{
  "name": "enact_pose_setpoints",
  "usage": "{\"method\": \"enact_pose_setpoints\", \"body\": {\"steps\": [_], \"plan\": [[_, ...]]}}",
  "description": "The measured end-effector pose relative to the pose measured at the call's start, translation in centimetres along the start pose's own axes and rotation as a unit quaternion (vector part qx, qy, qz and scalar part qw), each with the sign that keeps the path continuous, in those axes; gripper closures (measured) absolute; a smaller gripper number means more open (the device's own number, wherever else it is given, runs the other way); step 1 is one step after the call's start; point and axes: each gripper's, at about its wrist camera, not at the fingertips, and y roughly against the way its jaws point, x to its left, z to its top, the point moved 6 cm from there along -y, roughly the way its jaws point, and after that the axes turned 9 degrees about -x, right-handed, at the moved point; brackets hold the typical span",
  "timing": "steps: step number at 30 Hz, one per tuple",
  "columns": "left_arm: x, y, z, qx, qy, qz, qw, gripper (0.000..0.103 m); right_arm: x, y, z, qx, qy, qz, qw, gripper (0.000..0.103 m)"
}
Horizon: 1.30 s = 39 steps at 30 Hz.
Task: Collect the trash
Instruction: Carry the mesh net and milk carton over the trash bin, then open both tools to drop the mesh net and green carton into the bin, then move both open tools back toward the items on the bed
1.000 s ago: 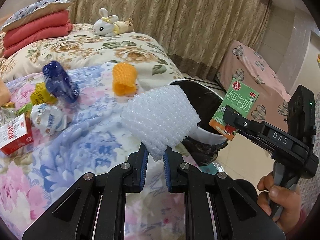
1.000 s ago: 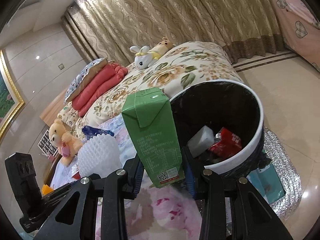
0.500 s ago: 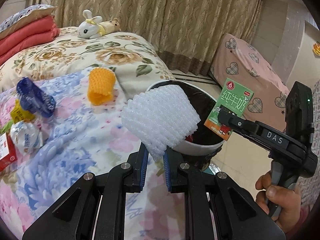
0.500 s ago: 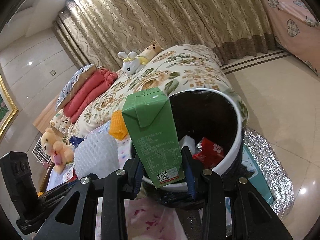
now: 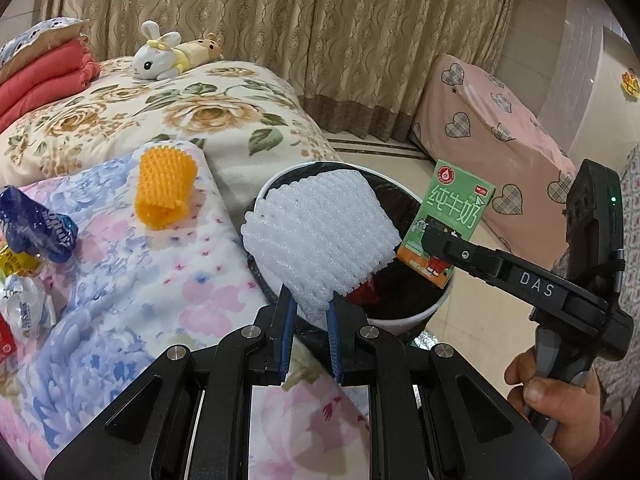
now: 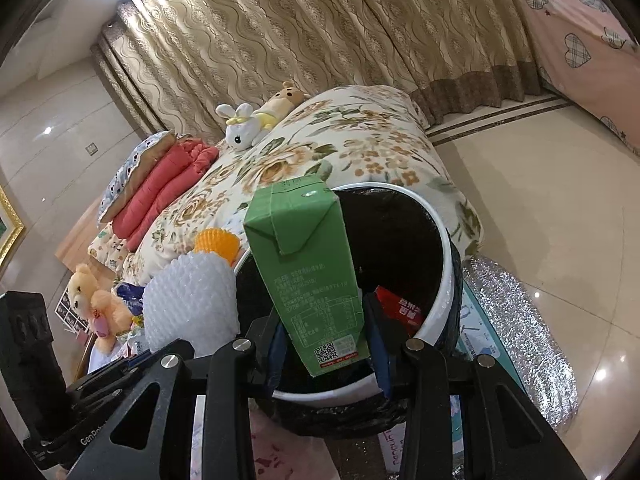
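My left gripper (image 5: 310, 312) is shut on a white foam fruit net (image 5: 320, 236), held over the near rim of the trash bin (image 5: 416, 316). The bin has a white rim, a black liner and a red packet inside (image 6: 400, 308). My right gripper (image 6: 326, 336) is shut on a green milk carton (image 6: 312, 272), upright above the bin's mouth. In the left wrist view the carton (image 5: 452, 216) hangs over the bin's right side in the right gripper (image 5: 430, 240). The foam net (image 6: 190, 300) shows left of the carton in the right wrist view.
On the flowered blanket (image 5: 120, 280) lie an orange foam net (image 5: 164, 190), a blue wrapper (image 5: 36, 228) and other wrappers at the left edge. Plush toys (image 5: 160, 56) sit on the bed. A silver mat (image 6: 516, 320) lies under the bin. A pink covered piece (image 5: 500, 128) stands behind.
Both grippers have moved toward the bin with their loads: the foam net now overlaps the bin's rim and the carton stands over its mouth. The blanket's trash has slid left in view.
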Motion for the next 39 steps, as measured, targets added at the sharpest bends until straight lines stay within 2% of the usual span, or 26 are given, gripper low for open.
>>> {"method": "enact_pose_setpoints", "body": {"steps": [13, 15, 16, 17, 18, 19, 20, 21, 24, 26, 28, 34, 39], "plan": [[-0.6, -1.3, 0.5, 0.006, -0.007, -0.004, 0.9999, 0.089, -0.5, -0.7, 0.4, 0.004, 0.003, -0.011, 1.000, 0.066], [-0.6, -1.4, 0.6, 0.007, -0.005, -0.004, 1.0000, 0.087, -0.6, -0.7, 0.5, 0.005, 0.003, -0.014, 1.000, 0.063], [-0.6, -1.4, 0.5, 0.008, -0.003, -0.005, 0.9999, 0.083, -0.7, -0.7, 0.5, 0.005, 0.002, -0.016, 1.000, 0.063], [-0.6, -1.4, 0.5, 0.010, -0.001, -0.006, 0.9999, 0.080, -0.8, -0.8, 0.6, 0.005, 0.000, -0.017, 1.000, 0.062], [-0.4, -1.4, 0.4, 0.011, 0.003, -0.004, 0.9999, 0.070, -1.0, -0.7, 0.5, 0.006, -0.003, -0.018, 1.000, 0.060], [-0.3, -1.4, 0.4, 0.010, 0.006, -0.002, 0.9999, 0.060, -1.1, -0.8, 0.6, 0.007, -0.005, -0.021, 1.000, 0.054], [-0.2, -1.2, 0.4, 0.006, 0.009, -0.002, 0.9999, 0.057, -1.1, -0.7, 0.6, 0.006, -0.007, -0.022, 1.000, 0.046], [-0.1, -1.1, 0.3, 0.004, 0.011, -0.002, 0.9999, 0.054, -1.2, -0.6, 0.6, 0.005, -0.008, -0.023, 1.000, 0.045], [0.3, -0.7, 0.1, 0.004, 0.015, 0.001, 0.9999, 0.052, -1.1, -0.2, 0.6, 0.001, -0.008, -0.023, 1.000, 0.043], [0.7, -0.4, -0.3, 0.005, 0.020, 0.005, 0.9998, 0.051, -0.9, 0.0, 0.5, -0.001, -0.010, -0.023, 1.000, 0.032], [1.2, 0.0, -0.8, 0.007, 0.026, 0.009, 0.9996, 0.049, -0.5, 0.3, 0.3, -0.004, -0.009, -0.019, 1.000, 0.028], [3.3, 1.6, -2.7, 0.009, 0.047, 0.026, 0.9985, 0.047, 1.7, 0.7, -0.6, -0.002, 0.005, -0.003, 1.000, 0.021], [5.5, 3.5, -4.2, 0.006, 0.062, 0.045, 0.9970, 0.047, 4.1, 0.7, -1.8, 0.005, 0.022, 0.013, 1.000, 0.020]]}}
